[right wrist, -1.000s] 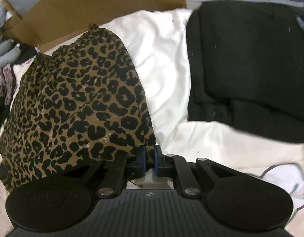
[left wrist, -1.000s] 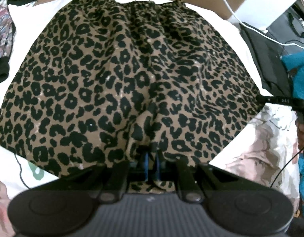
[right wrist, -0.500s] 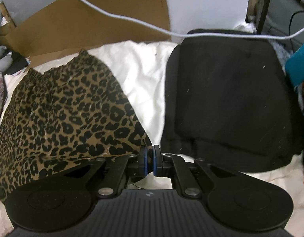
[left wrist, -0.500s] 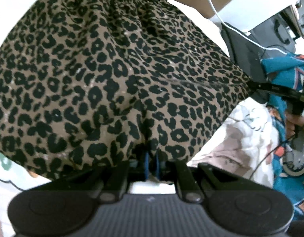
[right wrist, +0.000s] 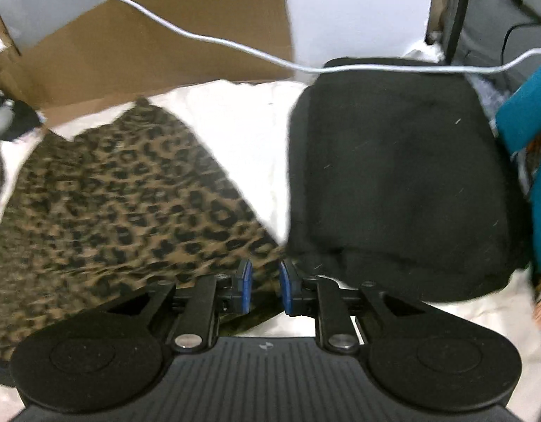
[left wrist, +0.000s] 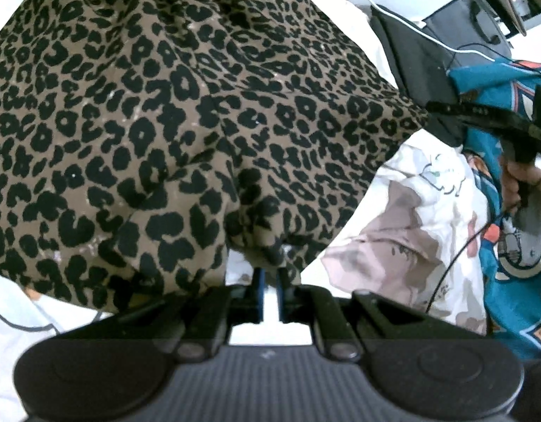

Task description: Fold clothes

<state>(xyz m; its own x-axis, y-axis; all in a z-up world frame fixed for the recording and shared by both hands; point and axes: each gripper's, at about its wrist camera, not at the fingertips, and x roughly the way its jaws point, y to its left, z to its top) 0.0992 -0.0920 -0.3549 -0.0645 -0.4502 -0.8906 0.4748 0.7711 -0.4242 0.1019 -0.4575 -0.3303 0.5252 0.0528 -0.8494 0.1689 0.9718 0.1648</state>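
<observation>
Meanwhile, the left tool [left wrist: 268,281] pinches the leopard-print skirt's [left wrist: 186,112] hem; the right tool's [right wrist: 265,283] jaws are opening, cloth between them, pads apart.

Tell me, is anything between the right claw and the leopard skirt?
Nothing visible. The right claw is opening right at the skirt's corner, with cloth between its pads. The black garment lies apart, to the side.
</observation>
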